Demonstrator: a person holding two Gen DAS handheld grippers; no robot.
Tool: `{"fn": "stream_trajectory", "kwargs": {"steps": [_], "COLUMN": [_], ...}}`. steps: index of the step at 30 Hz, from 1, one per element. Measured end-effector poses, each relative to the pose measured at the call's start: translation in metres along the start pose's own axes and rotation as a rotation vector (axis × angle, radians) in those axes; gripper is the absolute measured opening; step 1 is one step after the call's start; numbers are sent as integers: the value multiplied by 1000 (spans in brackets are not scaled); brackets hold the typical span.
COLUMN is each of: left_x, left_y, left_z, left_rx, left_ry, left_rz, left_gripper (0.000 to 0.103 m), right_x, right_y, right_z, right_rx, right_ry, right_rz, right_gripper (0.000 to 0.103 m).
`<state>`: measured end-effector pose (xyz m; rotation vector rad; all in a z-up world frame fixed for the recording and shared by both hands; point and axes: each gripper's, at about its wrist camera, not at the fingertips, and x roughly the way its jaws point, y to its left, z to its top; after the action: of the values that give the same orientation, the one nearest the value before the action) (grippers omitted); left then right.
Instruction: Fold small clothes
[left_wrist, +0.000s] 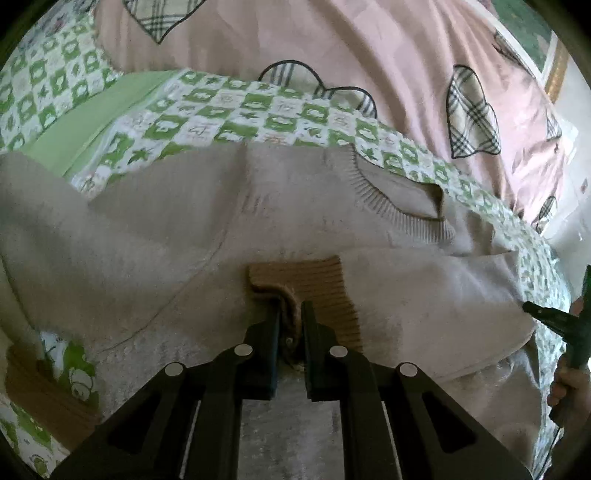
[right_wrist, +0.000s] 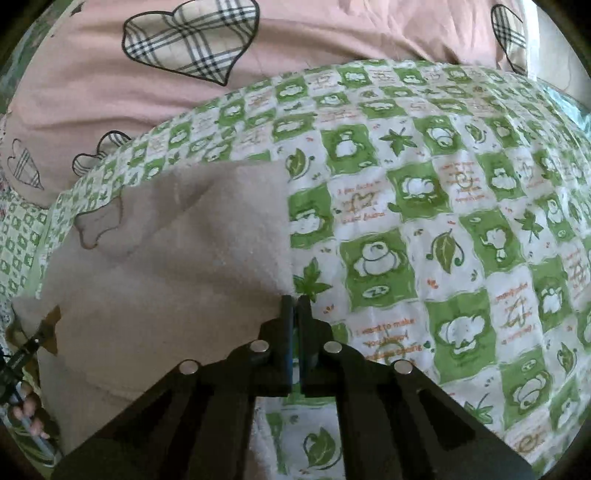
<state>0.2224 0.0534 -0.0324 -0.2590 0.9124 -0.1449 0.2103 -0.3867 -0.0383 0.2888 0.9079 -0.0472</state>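
Sweater (left_wrist: 184, 229): we see it spread flat on the green-check sheet (right_wrist: 424, 206), neckline away from us.
L gripper (left_wrist: 290, 314): clenched on the brown ribbed cuff (left_wrist: 317, 284), folded onto the chest.
R gripper (right_wrist: 294, 301): jaws pressed together at the sweater's R edge; whether they pinch fabric we can't tell.
Open room: bare sheet to the R.
Far edge: pink quilt (right_wrist: 295, 40), plaid hearts.
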Motion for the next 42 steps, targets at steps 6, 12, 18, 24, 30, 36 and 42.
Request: {"fn": "stream_trajectory", "kwargs": {"steps": [6, 12, 18, 24, 30, 36, 42], "left_x": [-3, -15, -80, -136, -117, -89, -119], "left_y": [0, 10, 47, 110, 142, 168, 98], "left_z": [-1, -4, -27, -45, -26, -22, 2], "left_rx": [17, 19, -95, -296, -360, -419, -258], "left_ry": [-11, 1, -28, -102, -53, -32, -129], "left_rz": [8, 43, 18, 156, 195, 167, 60], "left_gripper": [9, 9, 32, 54, 68, 7, 6], "right_x": [-20, 7, -37, -52, -57, -63, -74], "right_y": [49, 44, 47, 70, 91, 88, 77], "right_z": [-5, -18, -33, -61, -84, -87, -83], "right_rx": [-73, -49, -44, -55, -80, -62, -38], "right_ry": [-65, 17, -31, -18, 12, 13, -15], "right_rz": [118, 36, 120, 202, 256, 279, 282], "right_gripper": [55, 67, 68, 68, 68, 68, 68]}}
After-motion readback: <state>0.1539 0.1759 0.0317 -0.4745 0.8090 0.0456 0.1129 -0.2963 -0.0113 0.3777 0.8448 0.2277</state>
